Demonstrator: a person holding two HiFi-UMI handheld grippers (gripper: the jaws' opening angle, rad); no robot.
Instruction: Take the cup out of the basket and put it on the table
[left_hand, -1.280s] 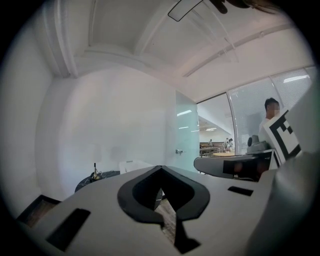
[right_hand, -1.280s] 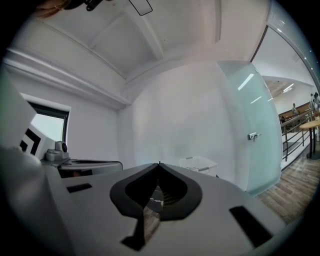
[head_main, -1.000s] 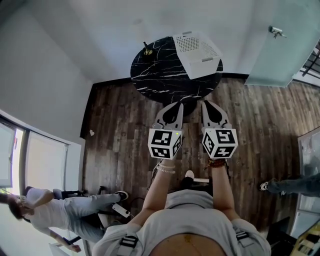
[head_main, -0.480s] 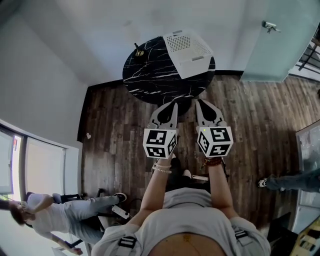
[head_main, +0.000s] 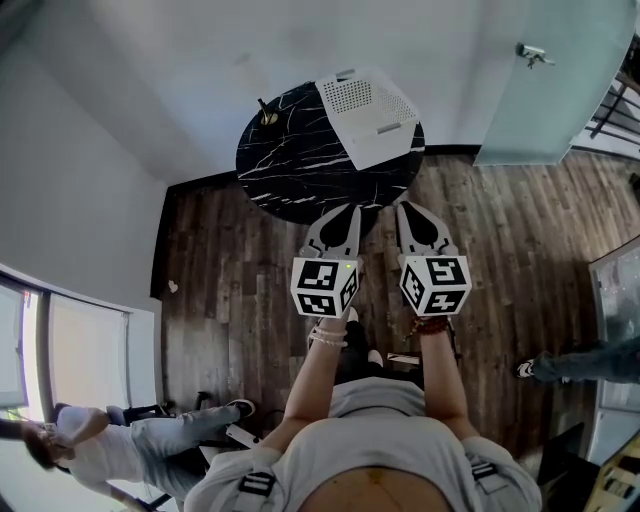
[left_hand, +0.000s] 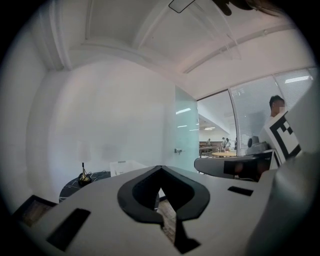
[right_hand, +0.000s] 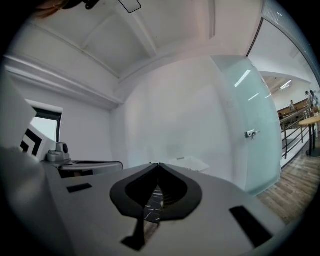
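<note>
At the lower left, a seated person (head_main: 100, 440) is seen lower in the head view than a second ago. On the wooden floor (head_main: 230, 290), the round black table (head_main: 300, 165) is now found further left in that view, and with it the small lamp (head_main: 265, 115) at its left edge. The white basket (head_main: 385, 135) is set on the table's right part and has shifted left likewise. The cup cannot be seen in any view, so its place in the basket cannot be told. The left gripper (head_main: 348, 212) is held level, its jaws pressed together on nothing, as before. Just beside it the right gripper (head_main: 408, 210) is held the same way, clenched and empty. Both tips are seen at the table's near edge. A glass door (head_main: 540, 100) is seen at the far right.
</note>
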